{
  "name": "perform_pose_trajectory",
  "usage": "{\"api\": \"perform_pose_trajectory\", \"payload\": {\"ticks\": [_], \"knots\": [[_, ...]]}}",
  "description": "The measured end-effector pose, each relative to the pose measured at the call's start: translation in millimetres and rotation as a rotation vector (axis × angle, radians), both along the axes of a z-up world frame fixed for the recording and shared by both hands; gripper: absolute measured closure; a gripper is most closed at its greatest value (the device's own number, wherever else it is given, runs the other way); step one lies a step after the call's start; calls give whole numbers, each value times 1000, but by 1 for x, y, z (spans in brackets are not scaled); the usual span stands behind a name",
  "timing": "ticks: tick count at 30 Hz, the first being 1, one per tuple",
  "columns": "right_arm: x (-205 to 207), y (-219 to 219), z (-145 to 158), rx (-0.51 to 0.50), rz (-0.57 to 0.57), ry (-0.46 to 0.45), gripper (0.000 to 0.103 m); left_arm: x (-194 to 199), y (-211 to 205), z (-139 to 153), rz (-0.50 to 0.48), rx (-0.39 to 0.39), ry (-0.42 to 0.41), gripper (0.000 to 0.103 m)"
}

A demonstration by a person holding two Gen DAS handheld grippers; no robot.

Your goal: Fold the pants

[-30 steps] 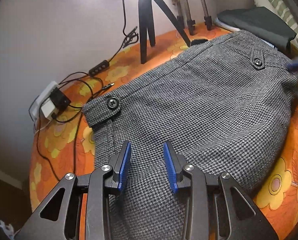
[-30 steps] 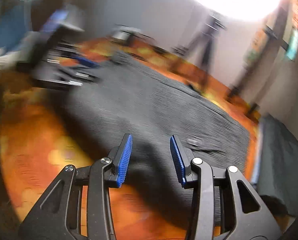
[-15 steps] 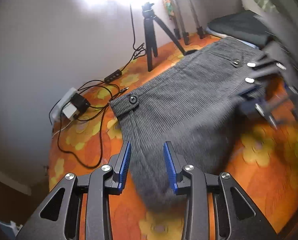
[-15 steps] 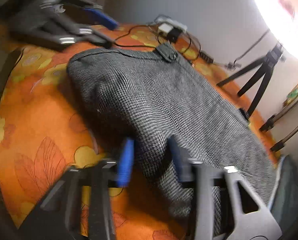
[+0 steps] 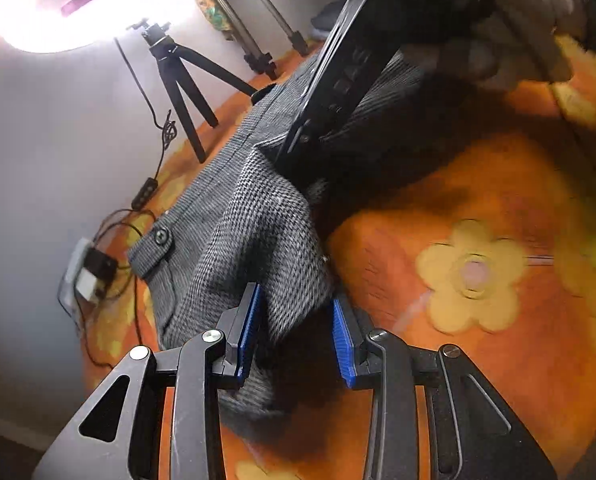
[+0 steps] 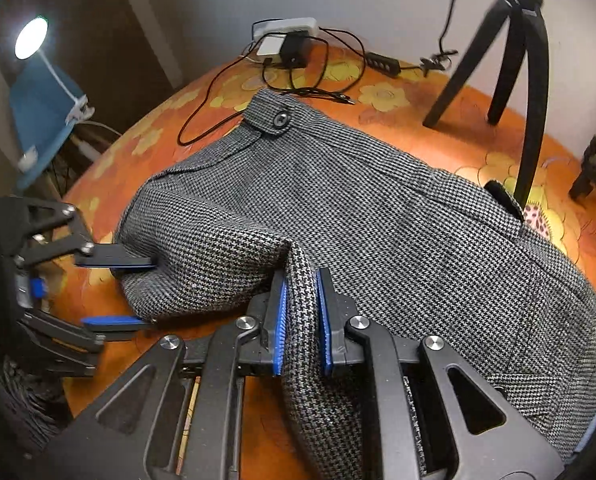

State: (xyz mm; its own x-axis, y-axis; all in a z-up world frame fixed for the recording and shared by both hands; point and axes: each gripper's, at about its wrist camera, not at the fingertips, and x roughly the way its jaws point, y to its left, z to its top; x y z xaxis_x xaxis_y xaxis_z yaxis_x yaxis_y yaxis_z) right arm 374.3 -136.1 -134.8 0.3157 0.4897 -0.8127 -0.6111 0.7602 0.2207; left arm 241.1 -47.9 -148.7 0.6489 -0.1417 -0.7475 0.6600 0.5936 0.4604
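Note:
Grey houndstooth pants (image 6: 378, 216) lie across an orange flowered tablecloth (image 6: 430, 136), waistband with a black button (image 6: 281, 119) toward the wall. My right gripper (image 6: 301, 316) is shut on a raised fold of the pants' near edge. My left gripper (image 5: 294, 320) is open, its blue pads on either side of the bunched end of the pants (image 5: 266, 248); it also shows at the left of the right wrist view (image 6: 114, 292). The right gripper's body (image 5: 338, 80) and the hand holding it cover the pants' far part in the left wrist view.
A black tripod (image 6: 514, 52) stands on the table behind the pants. A power strip with adapter (image 6: 286, 40) and black cables (image 6: 226, 96) lie near the wall. A lamp (image 6: 32, 38) glows at the left beyond the table edge. More tripod legs (image 5: 258, 52) stand at the back.
The right gripper has closed on a fold of the pants' edge. The left gripper has moved down to the bunched end, which now sits between its open fingers.

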Motion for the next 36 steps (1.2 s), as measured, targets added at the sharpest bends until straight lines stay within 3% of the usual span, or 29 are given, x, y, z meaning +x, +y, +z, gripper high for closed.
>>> {"api": "perform_pose_trajectory", "payload": {"ticks": [3,5,7,10,14,22,25,27,28,32,36], "knots": [[0,-5,2,26,-10,12,82,20,8,9,53,-48,8,70],[-9,-11,11,24,-19,-29,63,30,16,19,81,-112,36,75],[-27,-19,22,9,-23,-85,55,40,25,28,108,-170,59,82],[-65,-28,35,-38,-3,-173,54,50,31,36,128,-228,83,84],[-102,-29,32,-83,39,-225,54,60,32,43,150,-281,102,84],[-106,6,1,-290,95,-356,51,86,24,45,180,-294,149,84],[-91,15,-11,-363,90,-392,51,92,23,45,192,-296,151,81],[-85,18,-17,-407,83,-392,68,92,27,47,194,-314,161,78],[-79,18,-19,-416,72,-379,78,89,30,49,190,-314,156,71],[-65,2,-5,-315,40,-308,85,70,47,55,173,-287,120,53],[-59,-10,8,-244,24,-256,87,45,57,62,160,-269,83,49]]}}
